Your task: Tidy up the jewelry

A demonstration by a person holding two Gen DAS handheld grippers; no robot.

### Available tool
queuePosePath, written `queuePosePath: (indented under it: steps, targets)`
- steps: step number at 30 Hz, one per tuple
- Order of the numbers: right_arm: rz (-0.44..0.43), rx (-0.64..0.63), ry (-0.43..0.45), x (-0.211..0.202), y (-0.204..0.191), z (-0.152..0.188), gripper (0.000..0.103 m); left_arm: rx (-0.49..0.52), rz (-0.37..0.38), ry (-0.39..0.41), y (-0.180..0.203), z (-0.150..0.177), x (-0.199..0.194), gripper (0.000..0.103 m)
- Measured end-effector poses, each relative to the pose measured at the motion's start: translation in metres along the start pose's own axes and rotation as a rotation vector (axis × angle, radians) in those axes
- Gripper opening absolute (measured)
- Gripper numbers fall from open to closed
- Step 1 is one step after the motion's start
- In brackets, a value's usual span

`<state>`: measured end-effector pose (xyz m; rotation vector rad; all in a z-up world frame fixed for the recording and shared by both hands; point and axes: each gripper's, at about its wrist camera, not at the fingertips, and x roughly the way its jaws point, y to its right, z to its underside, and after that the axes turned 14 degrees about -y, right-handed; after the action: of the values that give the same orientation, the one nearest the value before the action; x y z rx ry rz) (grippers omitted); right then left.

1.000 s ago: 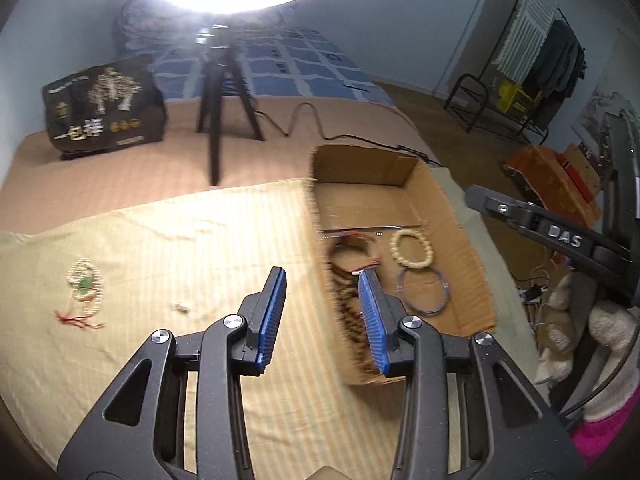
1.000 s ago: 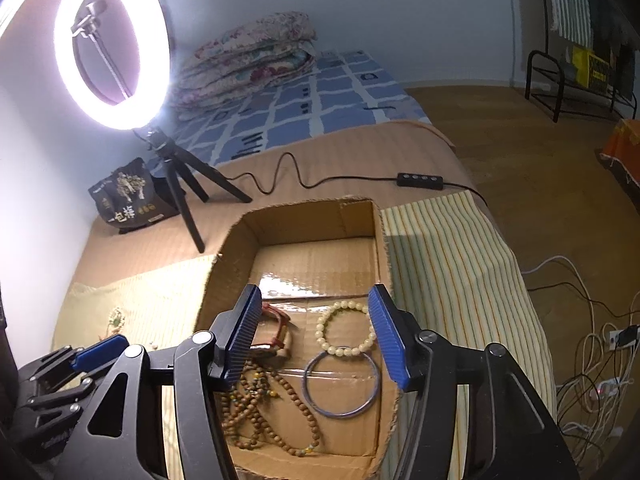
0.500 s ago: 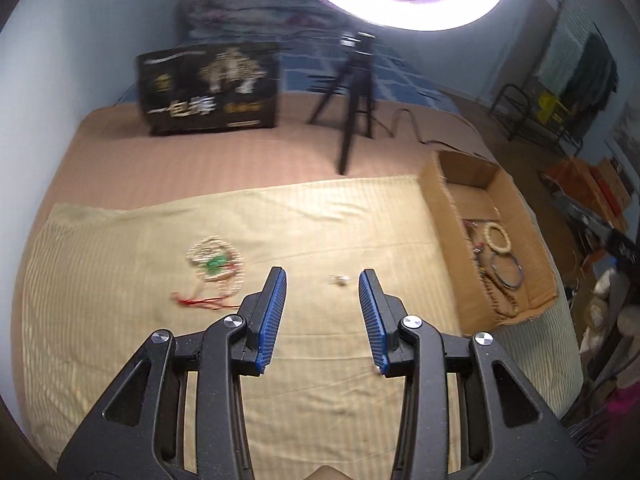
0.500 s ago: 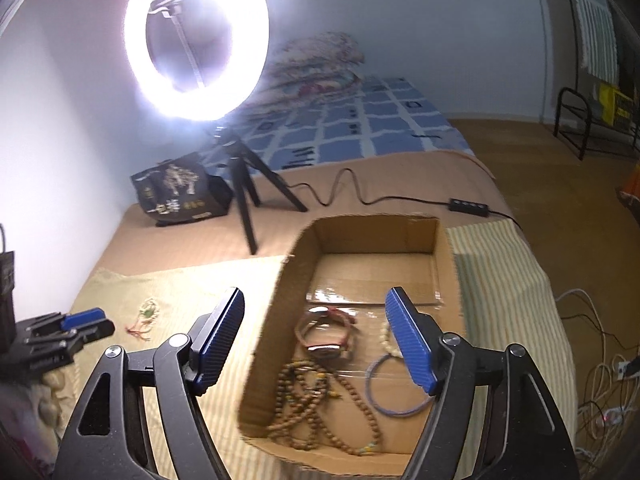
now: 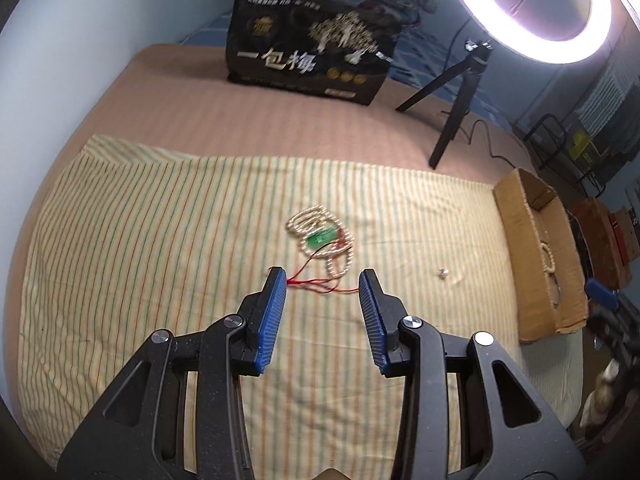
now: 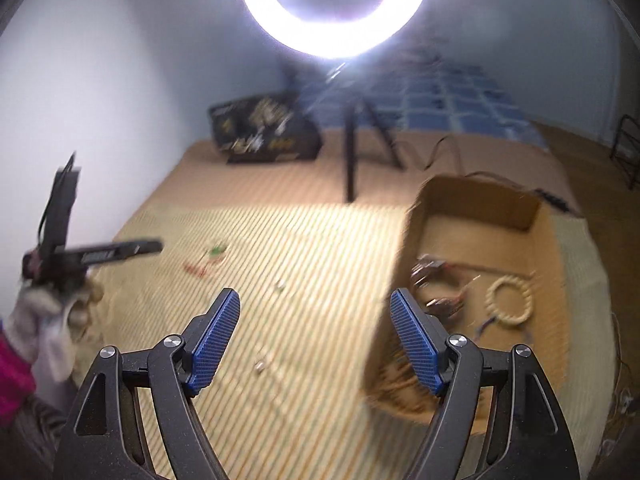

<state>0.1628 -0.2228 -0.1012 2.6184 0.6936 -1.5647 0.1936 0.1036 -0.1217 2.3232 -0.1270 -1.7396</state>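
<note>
A cream bead necklace (image 5: 320, 236) with a green pendant and red cords lies on the striped cloth (image 5: 160, 240). My left gripper (image 5: 323, 280) is open and empty, just short of it, its fingertips beside the red cords. A small pale bead (image 5: 443, 273) lies to the right. The cardboard box (image 5: 536, 248) holds a cream bead bracelet (image 6: 510, 299) and darker bracelets (image 6: 434, 280). My right gripper (image 6: 314, 300) is wide open and empty above the cloth, left of the box (image 6: 480, 240). The necklace shows blurred in the right wrist view (image 6: 212, 258).
A ring light (image 5: 536, 8) on a black tripod (image 5: 452, 108) stands behind the cloth. A black printed bag (image 5: 312, 52) sits at the back. Two small bits (image 6: 280, 285) (image 6: 260, 367) lie on the cloth. The left gripper and gloved hand show at the left (image 6: 60, 264).
My left gripper has swung left from the box to the necklace and moved close to it. My right gripper has swung left off the box and opened wider.
</note>
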Motion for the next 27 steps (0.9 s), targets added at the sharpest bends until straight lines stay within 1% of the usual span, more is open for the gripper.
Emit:
queuePosePath:
  steps: [4,8,11,15,19,21,22,23,27]
  targets:
    - [-0.006,-0.045,-0.060,0.022,-0.017,0.014,0.078,-0.011,0.009,-0.038,-0.009,0.001,0.017,0.038]
    - [-0.007,-0.086,-0.118,0.045,-0.029,0.028,0.078,0.042,-0.037,-0.060,-0.009,-0.002,0.034,0.038]
    - [0.000,-0.115,-0.154,0.059,-0.035,0.037,0.077,0.052,-0.054,-0.071,-0.011,-0.006,0.045,0.038]
    - [0.005,-0.136,-0.172,0.072,-0.041,0.040,0.077,0.069,-0.050,-0.094,-0.012,-0.007,0.059,0.038]
    - [-0.003,-0.146,-0.190,0.079,-0.043,0.039,0.077,0.091,-0.053,-0.097,-0.009,-0.008,0.063,0.038]
    - [-0.003,-0.152,-0.195,0.083,-0.044,0.037,0.076,0.114,-0.068,-0.093,-0.006,-0.007,0.065,0.038]
    - [-0.002,-0.154,-0.198,0.084,-0.045,0.036,0.075,0.124,-0.073,-0.092,-0.004,-0.008,0.066,0.036]
    - [-0.001,-0.159,-0.202,0.086,-0.046,0.035,0.074,0.135,-0.080,-0.093,-0.003,-0.008,0.068,0.029]
    - [0.009,-0.181,-0.215,0.093,-0.050,0.037,0.071,0.184,-0.119,-0.087,0.002,-0.004,0.074,0.028]
